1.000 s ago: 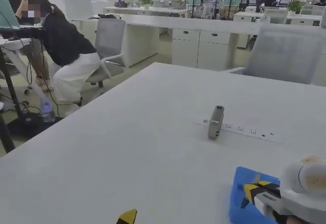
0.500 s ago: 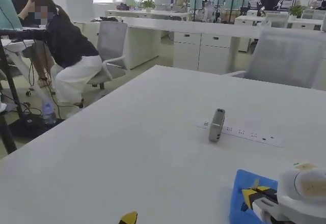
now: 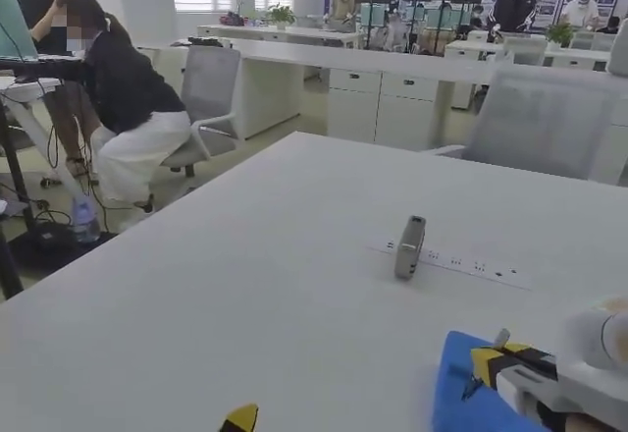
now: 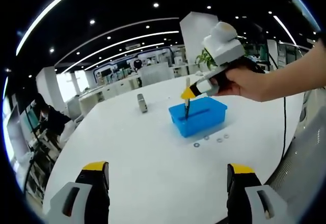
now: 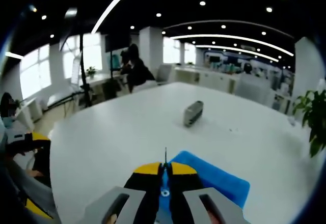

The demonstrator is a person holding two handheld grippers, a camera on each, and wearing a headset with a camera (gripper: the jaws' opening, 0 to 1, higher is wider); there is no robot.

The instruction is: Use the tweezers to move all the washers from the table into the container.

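Observation:
A blue container (image 4: 198, 116) stands on the white table (image 4: 132, 152). Several small washers (image 4: 206, 138) lie on the table just in front of it. My right gripper (image 4: 189, 92), held by a hand, is shut on thin tweezers (image 4: 186, 107) that point down into the container. In the right gripper view the yellow-tipped right gripper (image 5: 165, 169) clamps the tweezers (image 5: 165, 157) above the container (image 5: 216, 180). The head view has the right gripper (image 3: 488, 361) over the container (image 3: 461, 398) at the bottom right. My left gripper (image 4: 166, 170) stands open and holds nothing, well short of the washers.
A small grey device (image 3: 409, 245) stands upright mid-table beside a flush socket strip (image 3: 471, 263). Grey office chairs (image 3: 545, 118) sit behind the far edge. A person (image 3: 118, 88) is seated at the far left.
The head camera has shifted slightly. The right gripper stays over the blue container with the tweezers, barely moved.

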